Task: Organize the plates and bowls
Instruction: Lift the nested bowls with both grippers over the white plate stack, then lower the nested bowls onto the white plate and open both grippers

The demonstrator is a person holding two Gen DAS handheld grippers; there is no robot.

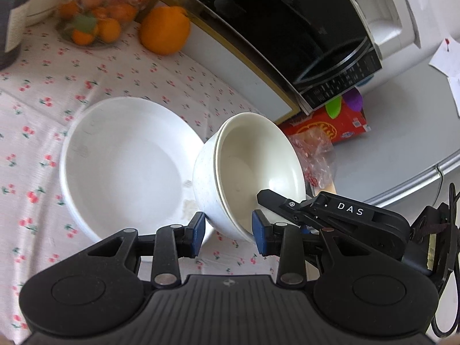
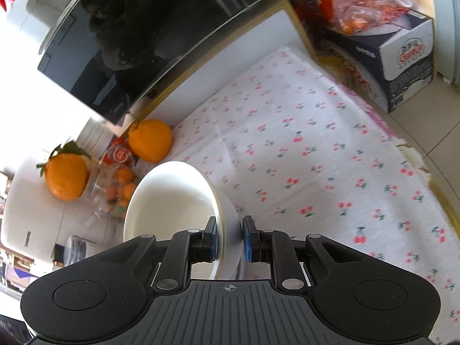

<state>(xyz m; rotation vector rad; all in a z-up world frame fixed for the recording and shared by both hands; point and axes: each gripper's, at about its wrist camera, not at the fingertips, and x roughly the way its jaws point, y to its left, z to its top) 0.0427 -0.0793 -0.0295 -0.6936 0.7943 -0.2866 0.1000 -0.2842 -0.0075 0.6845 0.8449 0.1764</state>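
The right gripper (image 2: 228, 240) pinches the glossy nested bowls' (image 1: 253, 169) rim, hiding its lower wall; the left gripper (image 1: 228, 234) gapes, empty, below them.

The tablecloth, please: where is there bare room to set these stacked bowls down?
The widest free cloth lies right of the held bowls, up to the cardboard box. A smaller patch lies between the plates and the orange. It is crowded around the fruit jar and microwave.
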